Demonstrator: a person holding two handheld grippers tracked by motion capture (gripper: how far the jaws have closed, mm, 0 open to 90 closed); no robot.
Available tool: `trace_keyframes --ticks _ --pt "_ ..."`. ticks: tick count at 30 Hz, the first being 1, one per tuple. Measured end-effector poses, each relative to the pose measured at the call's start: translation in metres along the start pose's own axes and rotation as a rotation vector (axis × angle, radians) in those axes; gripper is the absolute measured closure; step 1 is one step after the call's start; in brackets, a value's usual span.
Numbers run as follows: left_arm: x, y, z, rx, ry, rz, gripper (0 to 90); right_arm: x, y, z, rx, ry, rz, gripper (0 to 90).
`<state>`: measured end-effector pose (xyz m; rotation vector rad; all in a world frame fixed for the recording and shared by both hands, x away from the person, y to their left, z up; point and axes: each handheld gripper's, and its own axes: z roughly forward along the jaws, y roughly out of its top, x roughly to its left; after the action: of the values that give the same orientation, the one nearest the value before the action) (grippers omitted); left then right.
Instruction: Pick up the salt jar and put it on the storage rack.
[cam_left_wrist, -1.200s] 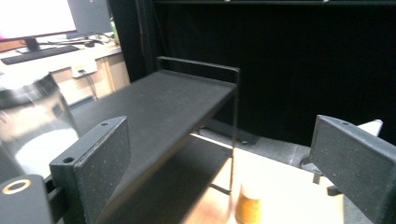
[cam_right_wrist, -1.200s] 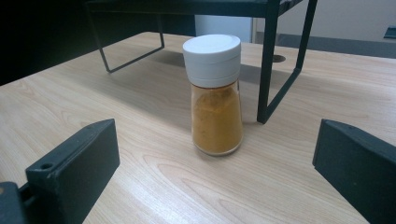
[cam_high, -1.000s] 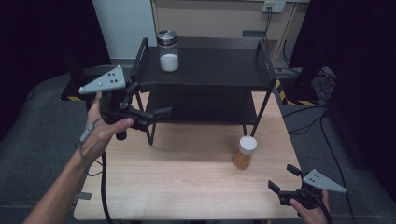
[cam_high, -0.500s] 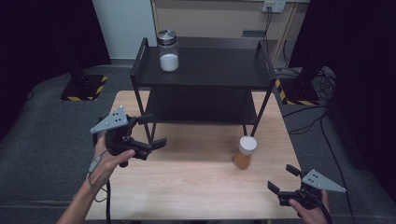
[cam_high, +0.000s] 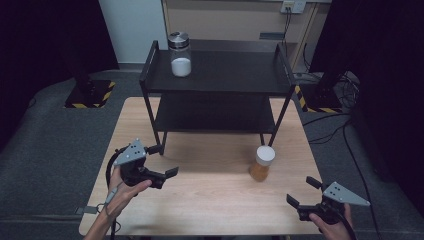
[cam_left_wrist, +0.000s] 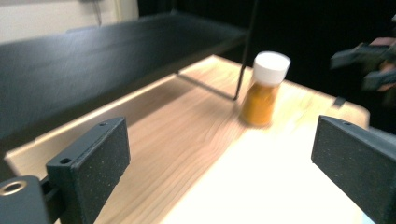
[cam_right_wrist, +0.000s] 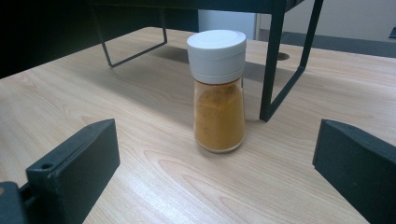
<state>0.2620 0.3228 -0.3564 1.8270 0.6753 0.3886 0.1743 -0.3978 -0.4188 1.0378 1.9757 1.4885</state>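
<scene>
A small jar of orange powder with a white cap stands upright on the wooden surface. It sits just beside the front right leg of the black rack, on the near side of that leg. In the right gripper view the jar is straight ahead of the fingers and well apart from them, and it looks sharp and clear. The powder fills most of the glass part.

The right gripper is at the near right corner of the surface, held in a hand. Its fingers are spread wide and hold nothing. The jar lies past the gap between them, a bit toward the rack.

The left gripper is near the front left leg of the rack, also held in a hand. Its fingers are spread wide too, and they hold nothing. In the left gripper view the jar is far ahead of these fingers, across the bare wood, and it looks a little blurry. The rack's low shelf runs along the left side of that view.

On the top shelf of the rack, well apart from both grippers, stands a glass jar of white powder with a silver lid. It is at the left end of the shelf.
</scene>
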Motion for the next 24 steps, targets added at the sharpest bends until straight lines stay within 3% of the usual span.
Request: trace_keyframes --ticks 5,8,13,24 --pt "-0.003 -0.014 0.003 0.021 0.035 -0.008 3.2 0.0 0.0 0.0 -0.001 0.0 -0.002 0.9" --pt "0.0 -0.024 0.003 0.003 0.027 -0.056 3.2 0.001 0.0 -0.001 -0.002 0.001 -0.005 0.8" --pt "-0.003 -0.03 -0.002 -0.008 0.056 -0.06 3.2 0.0 0.0 -0.001 -0.001 0.0 -0.005 0.9" --pt "-0.01 -0.052 -0.035 -0.061 0.166 -0.099 3.2 0.0 0.0 0.0 -0.002 0.002 -0.008 0.8"
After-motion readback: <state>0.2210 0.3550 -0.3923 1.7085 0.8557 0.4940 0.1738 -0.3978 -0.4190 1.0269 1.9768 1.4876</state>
